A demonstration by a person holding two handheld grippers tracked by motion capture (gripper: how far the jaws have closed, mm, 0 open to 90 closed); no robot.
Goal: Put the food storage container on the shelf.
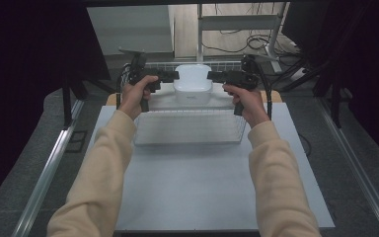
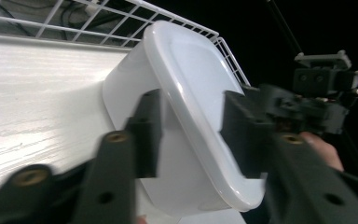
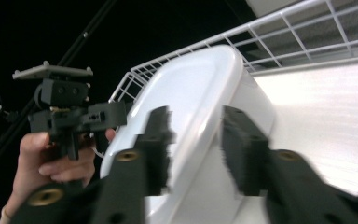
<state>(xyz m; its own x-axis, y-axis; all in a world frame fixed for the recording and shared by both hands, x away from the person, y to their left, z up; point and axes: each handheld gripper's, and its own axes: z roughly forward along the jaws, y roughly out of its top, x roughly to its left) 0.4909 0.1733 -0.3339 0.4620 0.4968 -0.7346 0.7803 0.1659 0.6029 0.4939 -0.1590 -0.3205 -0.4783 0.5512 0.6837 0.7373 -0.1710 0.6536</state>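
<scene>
On the white desk (image 1: 202, 187), beyond a wire rack (image 1: 190, 127), sits a lidded white tub (image 1: 192, 85). Our left gripper (image 1: 173, 75) and right gripper (image 1: 212, 75) flank it evenly, jaws open astride its opposite rims.

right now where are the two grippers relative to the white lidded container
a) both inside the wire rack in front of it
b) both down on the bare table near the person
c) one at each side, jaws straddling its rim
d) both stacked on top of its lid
c: in the high view the left gripper and right gripper meet the white container from opposite sides, and each gripper view shows open jaws straddling its lid edge.
</scene>
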